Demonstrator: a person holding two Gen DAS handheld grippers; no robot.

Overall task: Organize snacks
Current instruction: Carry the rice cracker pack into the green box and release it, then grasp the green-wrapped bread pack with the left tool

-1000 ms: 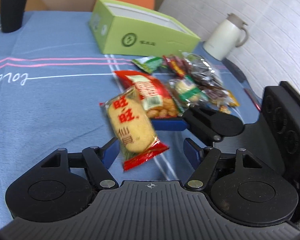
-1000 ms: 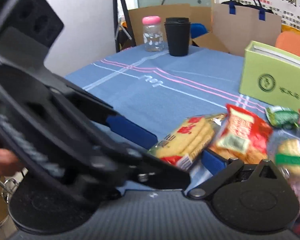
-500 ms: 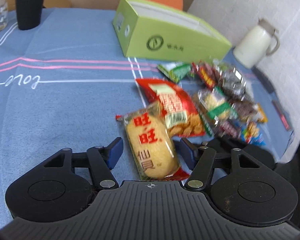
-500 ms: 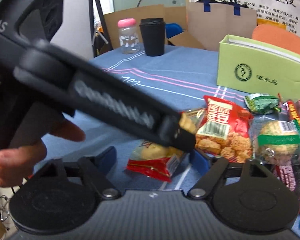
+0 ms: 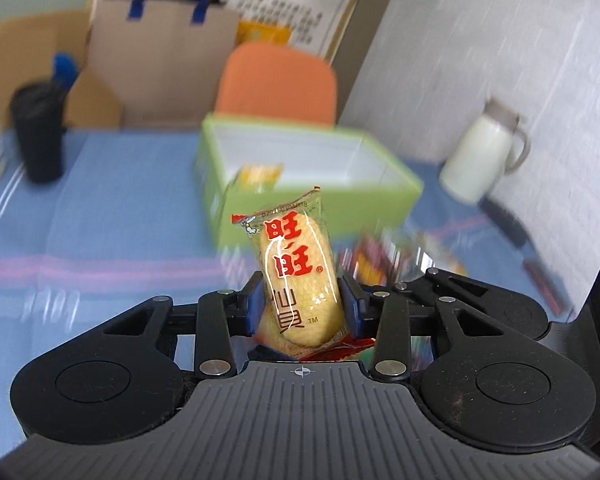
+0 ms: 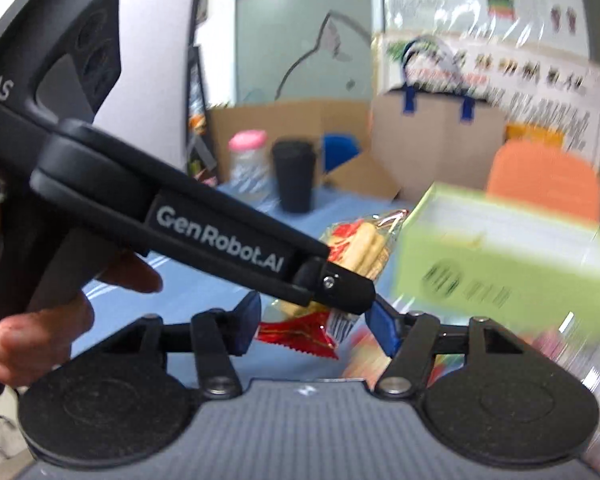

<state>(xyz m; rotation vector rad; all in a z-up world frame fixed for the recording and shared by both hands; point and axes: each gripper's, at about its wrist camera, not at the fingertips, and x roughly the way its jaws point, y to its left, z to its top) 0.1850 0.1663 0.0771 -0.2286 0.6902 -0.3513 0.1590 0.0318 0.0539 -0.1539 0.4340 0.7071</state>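
A yellow rice cracker packet [image 5: 296,276] with red characters stands upright between the blue pads of my left gripper [image 5: 302,304], which is shut on it and still closing, lifted off the blue tablecloth. In the right wrist view the left gripper [image 6: 340,284] crosses from the left with the packet [image 6: 360,244]. My right gripper [image 6: 316,332] is just beneath; its jaws are closing with the packet's red tail between them, and the pads do not visibly press on it. The open green box [image 5: 400,184] lies behind, with a yellow packet [image 5: 260,174] inside.
Blurred snack packets [image 5: 388,256] lie right of the held packet. A white jug [image 5: 480,160] stands at the right, a black cup [image 5: 40,136] and a pink-lidded jar [image 6: 246,160] far left. An orange chair [image 5: 276,80] is behind the box. A hand [image 6: 40,320] holds the left gripper.
The left gripper closed on the cracker packet and raised it from the table toward the green box. The right gripper's jaws narrowed and it rose alongside.
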